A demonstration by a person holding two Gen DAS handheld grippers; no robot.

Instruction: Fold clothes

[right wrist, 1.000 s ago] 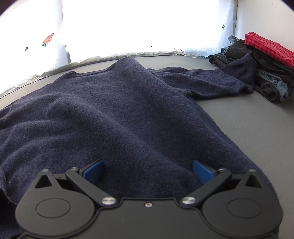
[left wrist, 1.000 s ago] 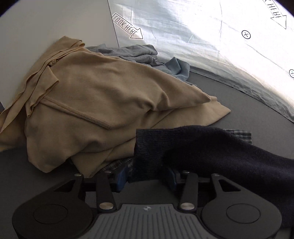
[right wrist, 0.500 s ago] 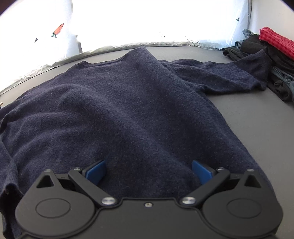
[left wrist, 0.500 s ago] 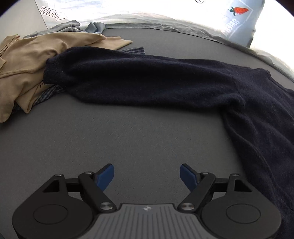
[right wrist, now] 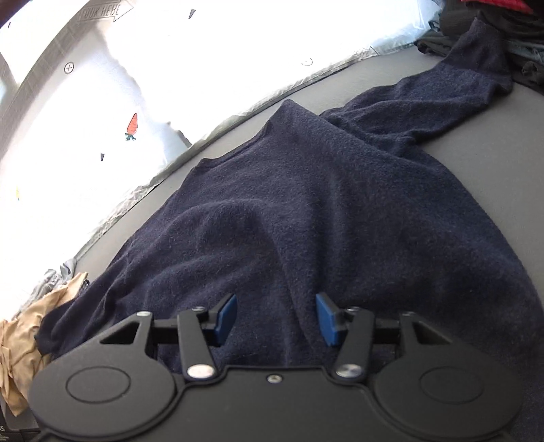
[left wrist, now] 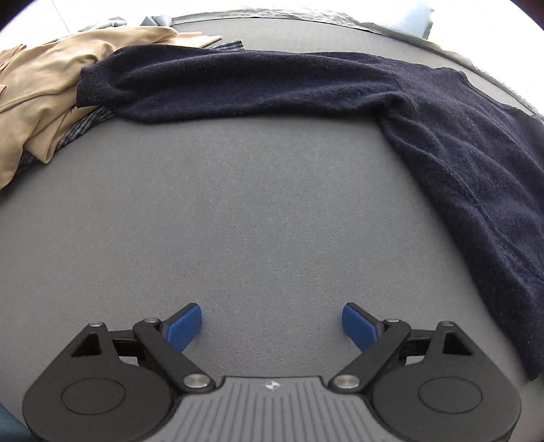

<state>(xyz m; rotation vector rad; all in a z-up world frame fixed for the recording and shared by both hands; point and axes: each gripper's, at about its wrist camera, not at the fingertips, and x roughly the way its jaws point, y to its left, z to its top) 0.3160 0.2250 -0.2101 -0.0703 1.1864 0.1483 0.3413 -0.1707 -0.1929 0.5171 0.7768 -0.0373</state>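
Left gripper (left wrist: pixel 272 319) hangs over bare grey mat (left wrist: pixel 238 204), jaws opening, nothing between them. Navy sweater (left wrist: pixel 442 136) sprawls across the top, its sleeve end draped on the tan shirt (left wrist: pixel 44 85) at left.

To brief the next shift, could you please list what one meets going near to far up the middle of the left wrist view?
Left hand-held gripper, its jaws opening over nothing → bare grey table → navy sweater sleeve.

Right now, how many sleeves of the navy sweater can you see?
2: one sleeve reaches onto the tan garment; the other sleeve reaches the dark clothes pile.
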